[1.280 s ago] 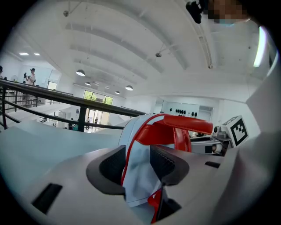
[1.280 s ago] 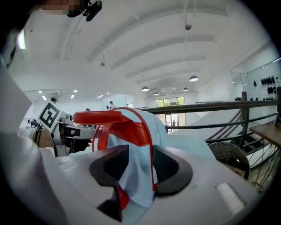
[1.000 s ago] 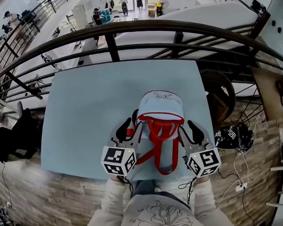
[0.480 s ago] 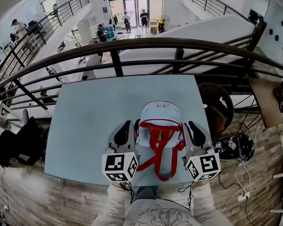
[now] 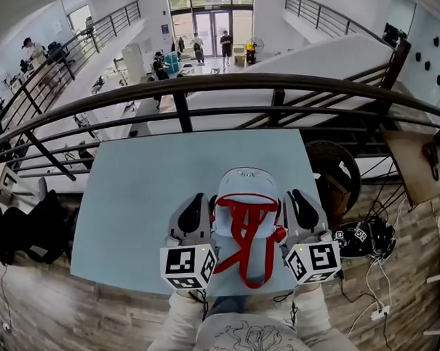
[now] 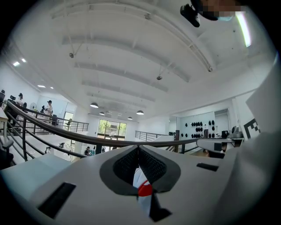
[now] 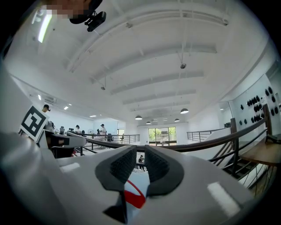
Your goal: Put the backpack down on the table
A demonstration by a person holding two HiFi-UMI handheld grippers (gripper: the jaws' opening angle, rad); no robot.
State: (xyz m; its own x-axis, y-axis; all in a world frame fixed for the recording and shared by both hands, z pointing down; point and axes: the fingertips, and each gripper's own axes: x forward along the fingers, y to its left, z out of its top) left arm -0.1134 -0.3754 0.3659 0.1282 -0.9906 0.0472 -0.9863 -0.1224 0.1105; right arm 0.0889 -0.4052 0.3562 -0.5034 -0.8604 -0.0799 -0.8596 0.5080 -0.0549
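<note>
A pale blue table [image 5: 134,204] is seen from above, set against a dark metal railing [image 5: 223,84]. A light blue backpack [image 5: 247,186] is held upright over the table's near edge, between the two grippers; whether its base touches the tabletop cannot be told. The left gripper [image 6: 138,154] is held level at the pack's left side, and its jaws, which have just been closing, are pressed together on pale fabric with red trim. The right gripper [image 7: 140,154] is held level at the pack's right side, and its jaws, likewise just closed in, are pinched on the same kind of red-edged fabric. Red straps [image 5: 244,235] are seen hanging down the pack's near face, between the two marker cubes [image 5: 186,266].
</note>
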